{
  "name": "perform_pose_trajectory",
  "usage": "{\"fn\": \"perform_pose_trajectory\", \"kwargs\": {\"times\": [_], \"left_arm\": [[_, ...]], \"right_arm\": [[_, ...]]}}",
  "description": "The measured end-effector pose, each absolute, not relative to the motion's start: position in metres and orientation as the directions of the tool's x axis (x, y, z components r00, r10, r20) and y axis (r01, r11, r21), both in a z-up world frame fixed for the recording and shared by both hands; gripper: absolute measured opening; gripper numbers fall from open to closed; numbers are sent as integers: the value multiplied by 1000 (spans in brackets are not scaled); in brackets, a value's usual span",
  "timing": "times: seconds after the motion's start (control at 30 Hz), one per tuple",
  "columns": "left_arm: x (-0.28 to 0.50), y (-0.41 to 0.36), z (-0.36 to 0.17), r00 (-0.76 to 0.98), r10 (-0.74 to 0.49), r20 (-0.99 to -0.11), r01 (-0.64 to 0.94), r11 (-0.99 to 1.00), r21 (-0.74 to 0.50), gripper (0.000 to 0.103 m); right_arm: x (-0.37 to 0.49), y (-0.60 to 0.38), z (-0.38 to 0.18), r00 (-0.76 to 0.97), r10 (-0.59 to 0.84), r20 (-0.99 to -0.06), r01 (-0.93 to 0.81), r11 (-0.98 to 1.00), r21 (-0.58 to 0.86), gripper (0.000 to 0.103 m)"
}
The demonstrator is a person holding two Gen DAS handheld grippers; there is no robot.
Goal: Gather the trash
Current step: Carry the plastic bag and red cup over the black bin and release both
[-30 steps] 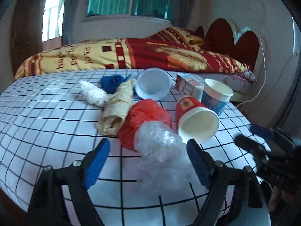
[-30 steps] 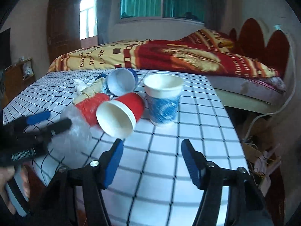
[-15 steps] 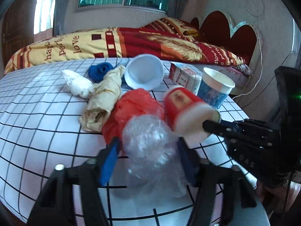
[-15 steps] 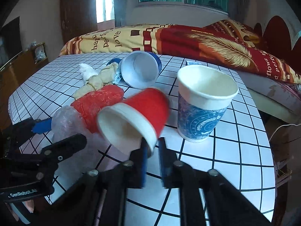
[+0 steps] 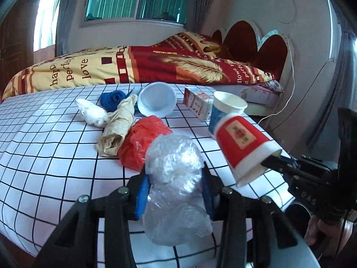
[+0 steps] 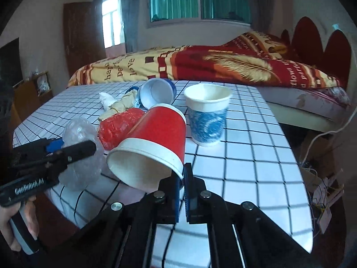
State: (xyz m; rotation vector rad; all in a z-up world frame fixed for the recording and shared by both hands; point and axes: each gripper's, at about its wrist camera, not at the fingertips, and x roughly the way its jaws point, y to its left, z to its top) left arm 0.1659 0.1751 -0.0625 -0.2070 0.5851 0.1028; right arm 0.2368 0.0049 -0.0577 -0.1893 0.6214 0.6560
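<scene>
A crumpled clear plastic bag (image 5: 171, 156) sits between the blue pads of my left gripper (image 5: 174, 176). Its jaws are closing and the pads press into the bag on both sides, at the near edge of the checked table (image 5: 44, 156). My right gripper (image 6: 183, 176) is shut on the lower rim of a red paper cup (image 6: 156, 138). The cup is tilted with its mouth toward that camera and lifted off the cloth. The left wrist view shows the red cup (image 5: 241, 140) hanging from the right gripper (image 5: 274, 158) at the right.
Left on the table are a red plastic bag (image 5: 142, 140), a beige wrapper (image 5: 120, 125), a white tissue (image 5: 91, 114), a blue wad (image 5: 112, 98), a tipped white cup (image 5: 156, 100), a small carton (image 5: 198, 107) and an upright blue-patterned cup (image 6: 207, 116). A bed stands behind it.
The left jaws came in from wide apart onto the clear bag. The right jaws shut on the red cup's rim and tipped it up off the table.
</scene>
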Motion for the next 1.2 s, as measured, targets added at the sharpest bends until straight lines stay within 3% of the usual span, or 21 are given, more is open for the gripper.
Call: {"fn": "perform_pose_trajectory", "kwargs": {"times": [1.2], "left_arm": [[151,58,-29,860,-85,-503,65,996,-59,42]], "right_arm": [[167,-165,-24,781,358,-512,-367,926,89,4]]}}
